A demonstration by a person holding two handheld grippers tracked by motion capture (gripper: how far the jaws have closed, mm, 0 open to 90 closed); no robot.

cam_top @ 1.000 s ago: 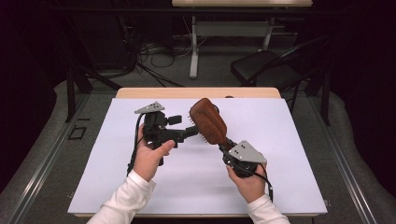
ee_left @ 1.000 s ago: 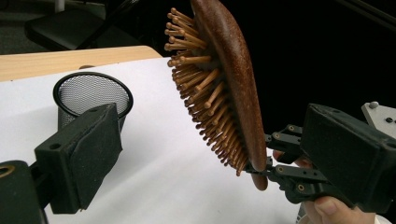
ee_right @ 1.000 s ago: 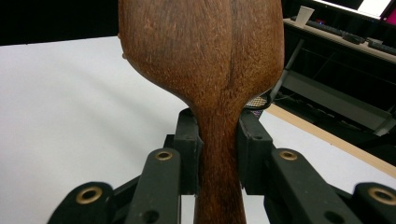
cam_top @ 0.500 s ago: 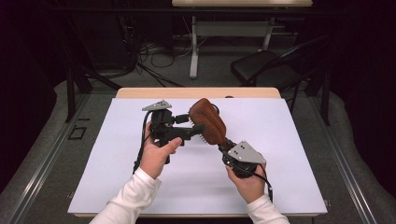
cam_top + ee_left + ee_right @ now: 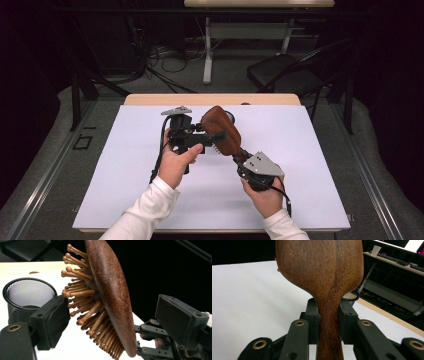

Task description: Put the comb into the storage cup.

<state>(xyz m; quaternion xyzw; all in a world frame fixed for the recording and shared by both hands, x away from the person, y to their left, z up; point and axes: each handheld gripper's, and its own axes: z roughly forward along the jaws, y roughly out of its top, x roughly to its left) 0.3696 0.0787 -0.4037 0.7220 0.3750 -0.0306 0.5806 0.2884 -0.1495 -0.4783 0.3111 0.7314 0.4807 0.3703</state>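
Two grippers share the brown wooden paddle hairbrush (image 5: 222, 132) above the white surface (image 5: 125, 190): right gripper (image 5: 329, 315) clamps its handle; left gripper (image 5: 120, 322) jaws straddle its head, unclosed. Handover; closing seems next.

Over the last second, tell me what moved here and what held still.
The left gripper moved right and forward to the wooden hairbrush, and its open jaws now straddle the brush head, one on the bristle side, one behind the back. It has not closed. The right gripper stayed shut on the brush handle, holding the brush in about the same place above the white table.
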